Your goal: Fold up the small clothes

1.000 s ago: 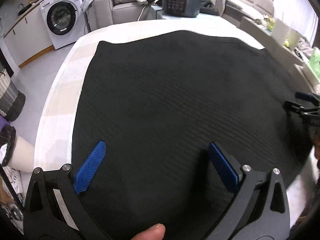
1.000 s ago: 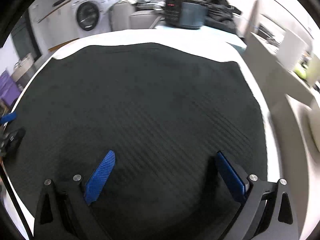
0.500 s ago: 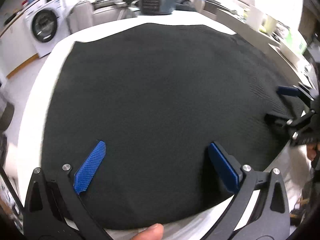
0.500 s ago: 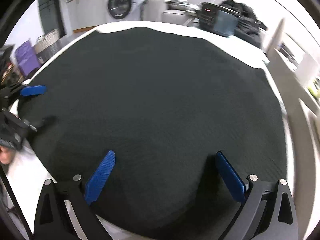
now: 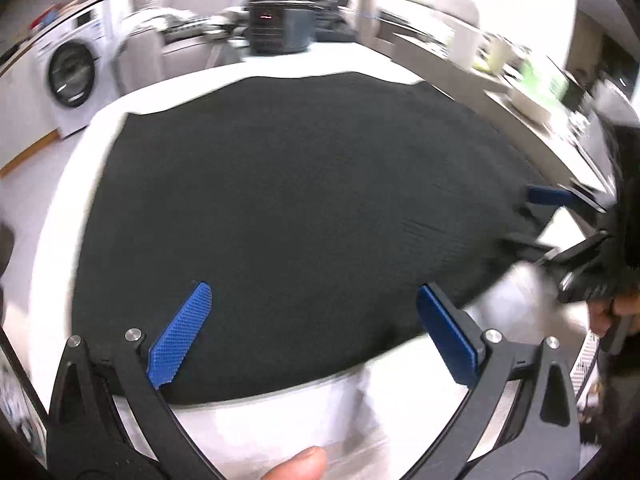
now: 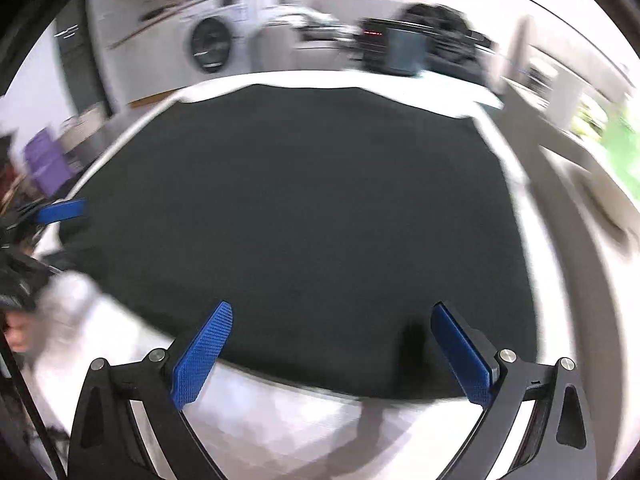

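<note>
A large black ribbed cloth [image 5: 296,200] lies spread flat on a round white table [image 5: 280,432]; the right wrist view shows the same cloth [image 6: 304,216]. My left gripper [image 5: 314,332] is open over the cloth's near edge, with nothing between its blue pads. My right gripper [image 6: 331,350] is open too, over the near edge further right. It shows in the left wrist view as well, where the right gripper [image 5: 532,218] has its fingers astride the cloth's right corner. In the right wrist view the left gripper [image 6: 60,236] is at the far left. Both views are motion-blurred.
Behind the table stand a washing machine [image 5: 72,74], a dark appliance with a red display [image 5: 276,28] and a sofa with clothes. A purple box [image 6: 44,160] is on the floor at left. A counter [image 6: 580,152] runs along the right. A thumb [image 5: 298,464] shows at the bottom.
Both grippers have drawn back toward the near edge of the table, so bare white table now shows below the cloth. Each gripper sees more of the other. Both stayed open.
</note>
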{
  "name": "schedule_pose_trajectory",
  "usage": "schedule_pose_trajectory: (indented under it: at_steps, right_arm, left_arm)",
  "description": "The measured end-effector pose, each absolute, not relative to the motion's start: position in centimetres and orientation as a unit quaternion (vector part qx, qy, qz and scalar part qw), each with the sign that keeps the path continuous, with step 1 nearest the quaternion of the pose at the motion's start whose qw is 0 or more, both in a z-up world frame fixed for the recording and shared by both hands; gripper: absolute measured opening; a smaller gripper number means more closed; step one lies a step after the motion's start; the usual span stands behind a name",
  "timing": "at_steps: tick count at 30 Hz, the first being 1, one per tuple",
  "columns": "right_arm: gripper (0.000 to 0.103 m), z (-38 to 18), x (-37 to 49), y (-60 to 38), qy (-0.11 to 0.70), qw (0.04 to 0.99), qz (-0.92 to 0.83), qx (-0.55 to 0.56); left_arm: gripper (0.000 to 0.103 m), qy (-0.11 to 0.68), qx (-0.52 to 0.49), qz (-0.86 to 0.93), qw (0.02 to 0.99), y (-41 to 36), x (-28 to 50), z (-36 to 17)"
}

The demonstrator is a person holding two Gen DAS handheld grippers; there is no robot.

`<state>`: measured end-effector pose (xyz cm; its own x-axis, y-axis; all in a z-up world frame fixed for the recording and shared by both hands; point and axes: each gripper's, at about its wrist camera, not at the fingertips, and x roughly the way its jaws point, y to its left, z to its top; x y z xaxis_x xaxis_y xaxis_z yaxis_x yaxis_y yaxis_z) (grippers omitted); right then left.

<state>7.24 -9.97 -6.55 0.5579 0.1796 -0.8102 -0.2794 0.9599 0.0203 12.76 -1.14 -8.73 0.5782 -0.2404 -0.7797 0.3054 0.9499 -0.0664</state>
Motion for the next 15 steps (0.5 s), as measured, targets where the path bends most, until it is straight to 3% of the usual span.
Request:
schedule_pose_trajectory:
  at_steps: [5, 15]
  right_arm:
    - [0.101, -8.2, 7.1, -7.5, 0.464, 0.868, 0.137, -0.108]
    - [0.1, -7.3, 4.1, -18.7, 0.465, 0.883, 0.05, -0.047]
  left_arm:
    - [0.102, 0.455, 0.064, -0.132, 0.878, -1.4, 13.0, -11.1]
    - [0.101, 0.454, 0.043, -0.102, 0.884, 5.3, 9.4, -10.4]
